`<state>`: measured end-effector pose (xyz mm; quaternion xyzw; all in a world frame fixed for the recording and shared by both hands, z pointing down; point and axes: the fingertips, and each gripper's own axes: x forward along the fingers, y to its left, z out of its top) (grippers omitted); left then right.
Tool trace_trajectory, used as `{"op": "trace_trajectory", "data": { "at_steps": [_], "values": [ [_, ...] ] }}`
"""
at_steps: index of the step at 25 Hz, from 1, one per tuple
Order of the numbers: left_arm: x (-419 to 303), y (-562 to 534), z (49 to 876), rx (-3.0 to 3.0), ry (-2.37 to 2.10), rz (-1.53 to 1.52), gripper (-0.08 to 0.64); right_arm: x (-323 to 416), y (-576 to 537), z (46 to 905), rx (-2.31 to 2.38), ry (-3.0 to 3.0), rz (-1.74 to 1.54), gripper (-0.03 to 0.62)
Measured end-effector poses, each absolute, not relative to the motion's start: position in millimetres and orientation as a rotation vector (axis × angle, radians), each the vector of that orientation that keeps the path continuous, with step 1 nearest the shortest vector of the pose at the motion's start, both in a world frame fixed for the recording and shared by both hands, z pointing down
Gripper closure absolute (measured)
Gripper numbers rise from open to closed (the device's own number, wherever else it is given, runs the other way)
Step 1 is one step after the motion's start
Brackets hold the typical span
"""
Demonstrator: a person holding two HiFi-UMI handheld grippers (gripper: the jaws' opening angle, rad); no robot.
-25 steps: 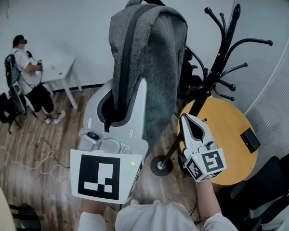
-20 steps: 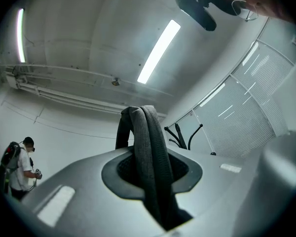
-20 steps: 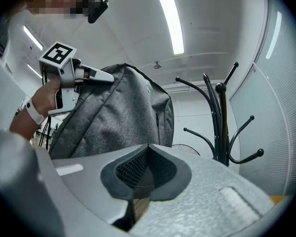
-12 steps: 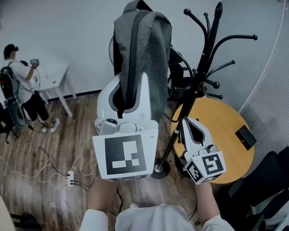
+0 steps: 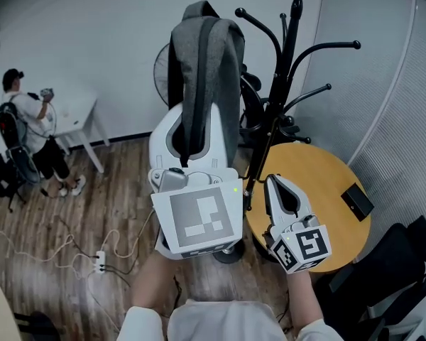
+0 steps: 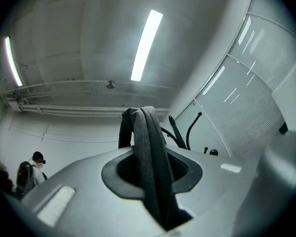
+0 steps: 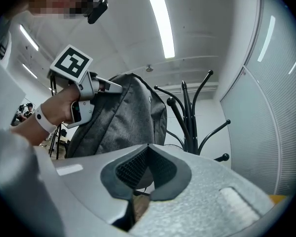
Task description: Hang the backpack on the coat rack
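Clamping backpack strap: left tool; right tool closed, empty; coat rack beside.

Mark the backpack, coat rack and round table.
backpack (image 5: 213, 69), head view, grey fabric body.
coat rack (image 5: 283, 54), head view, upper part of the black pole.
round table (image 5: 326, 180), head view, bare wooden top.

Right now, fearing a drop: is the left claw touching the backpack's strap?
Touching. The left gripper view shows the left claw clamped on the backpack strap, no gap.
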<state>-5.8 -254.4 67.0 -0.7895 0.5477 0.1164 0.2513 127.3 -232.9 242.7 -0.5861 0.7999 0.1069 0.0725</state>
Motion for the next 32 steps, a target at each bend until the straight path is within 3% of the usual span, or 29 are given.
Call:
{"op": "trace_trajectory", "data": {
  "at_steps": [18, 32],
  "values": [
    [59.3, -261.9, 63.0, -1.996, 1.590, 0.059, 0.454, 195.8, -224.7, 241.6, -1.640, 2.423, 0.280, 0.592],
    [74.7, -272.9, 66.0, -1.943, 1.525, -0.070, 0.456, 197.5, -234.7, 256.3, -1.608, 2.447, 0.219, 0.592]
  ]
}}
